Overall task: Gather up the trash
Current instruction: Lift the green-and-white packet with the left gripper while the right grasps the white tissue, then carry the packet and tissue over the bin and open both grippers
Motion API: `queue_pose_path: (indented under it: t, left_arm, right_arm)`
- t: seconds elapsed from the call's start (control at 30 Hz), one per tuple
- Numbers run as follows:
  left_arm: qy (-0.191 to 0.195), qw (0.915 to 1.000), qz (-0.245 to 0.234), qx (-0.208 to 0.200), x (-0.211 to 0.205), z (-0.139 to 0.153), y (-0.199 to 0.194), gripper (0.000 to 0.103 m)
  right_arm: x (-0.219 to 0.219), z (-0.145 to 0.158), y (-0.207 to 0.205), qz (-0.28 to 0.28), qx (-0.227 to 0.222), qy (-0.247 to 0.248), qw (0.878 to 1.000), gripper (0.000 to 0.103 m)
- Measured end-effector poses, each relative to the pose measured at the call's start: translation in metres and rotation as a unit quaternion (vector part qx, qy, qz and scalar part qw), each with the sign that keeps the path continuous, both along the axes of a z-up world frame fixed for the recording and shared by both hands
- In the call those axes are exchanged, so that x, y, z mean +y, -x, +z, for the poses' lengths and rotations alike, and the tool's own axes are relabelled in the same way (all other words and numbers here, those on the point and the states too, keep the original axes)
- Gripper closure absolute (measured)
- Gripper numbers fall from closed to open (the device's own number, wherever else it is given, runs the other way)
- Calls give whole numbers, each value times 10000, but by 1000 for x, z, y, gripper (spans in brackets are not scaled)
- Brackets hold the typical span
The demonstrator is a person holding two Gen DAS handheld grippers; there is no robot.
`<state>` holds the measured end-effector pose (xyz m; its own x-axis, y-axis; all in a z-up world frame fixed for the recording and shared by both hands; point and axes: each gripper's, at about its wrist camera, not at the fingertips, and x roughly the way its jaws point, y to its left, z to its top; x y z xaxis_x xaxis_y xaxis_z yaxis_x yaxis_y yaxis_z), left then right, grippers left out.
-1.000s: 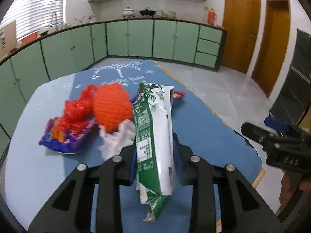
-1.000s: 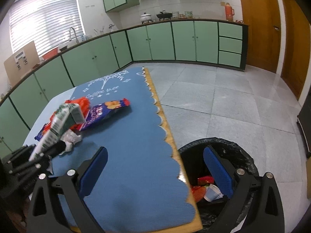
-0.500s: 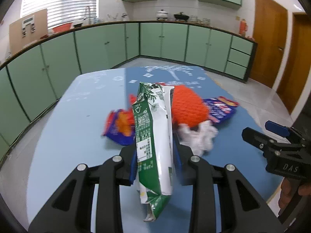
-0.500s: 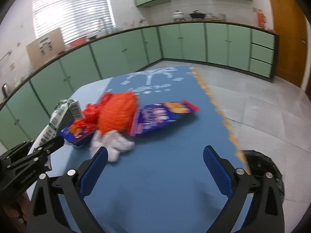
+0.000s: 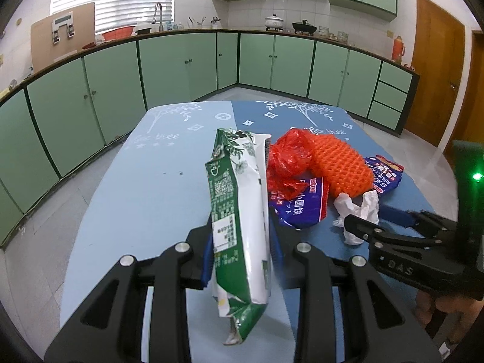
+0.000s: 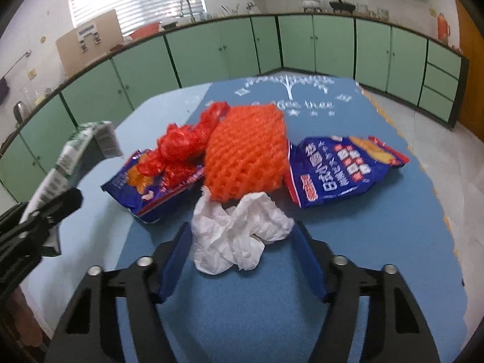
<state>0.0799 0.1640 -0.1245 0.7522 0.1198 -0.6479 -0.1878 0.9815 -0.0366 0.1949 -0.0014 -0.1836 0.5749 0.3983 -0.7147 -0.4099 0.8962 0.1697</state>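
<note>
White crumpled tissue [image 6: 239, 236]: lies on the blue tablecloth [image 6: 348, 242] at lower centre of the right wrist frame, between the spread blue fingers [image 6: 175, 260] of the right gripper [image 6: 242, 260], neither pad yet touching it. No clear long axis; a loose wad, slightly wider than deep, its upper edge touching the orange foam net [image 6: 245, 157].

Green-and-white wrapper [image 5: 239, 211]: clamped between the closed fingers of the left gripper [image 5: 240, 251], centre of the left wrist frame. Long axis runs near vertical in that frame, top leaning slightly toward upper left, torn end hanging below the pads.

Remaining pile, centre of the right wrist frame: red plastic bag [image 6: 181, 148] left of the net; one blue snack packet [image 6: 341, 169] to the right, a second blue packet [image 6: 145, 187] under the red bag at left.

Risks, judged:
- Closing on the tissue may catch only a loose fold, so it could tear or slip out on lifting.
- Tissue abuts the net; a deep reach may snag the mesh and drag the pile.
- Wrapper is held near its lower part; the tall free end may flop or slide out if swung.
- The two grippers sit near each other at the frame edges; a sideways move could knock them together.
</note>
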Motion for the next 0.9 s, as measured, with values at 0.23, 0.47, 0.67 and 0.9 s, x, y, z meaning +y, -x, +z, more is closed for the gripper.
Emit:
queue_pose_path:
  t: [0.23, 0.47, 0.67, 0.9]
  left_arm:
    - [58, 10000, -29, -27, -5, 2, 3, 74]
    - [55, 9997, -230, -113, -21, 7, 8, 74]
    - [99, 9980, -595, -180, -54, 12, 7, 74]
    - [224, 9921, -1212, -236, -107, 18, -4, 74]
  right_arm:
    - [4, 2, 8, 240, 20, 37, 9997, 87]
    - [-16, 23, 27, 214, -154, -178, 9995, 88]
    - [-60, 44, 38, -169, -318, -332, 9988, 88]
    - [-127, 59, 50, -829, -494, -344, 9947, 88]
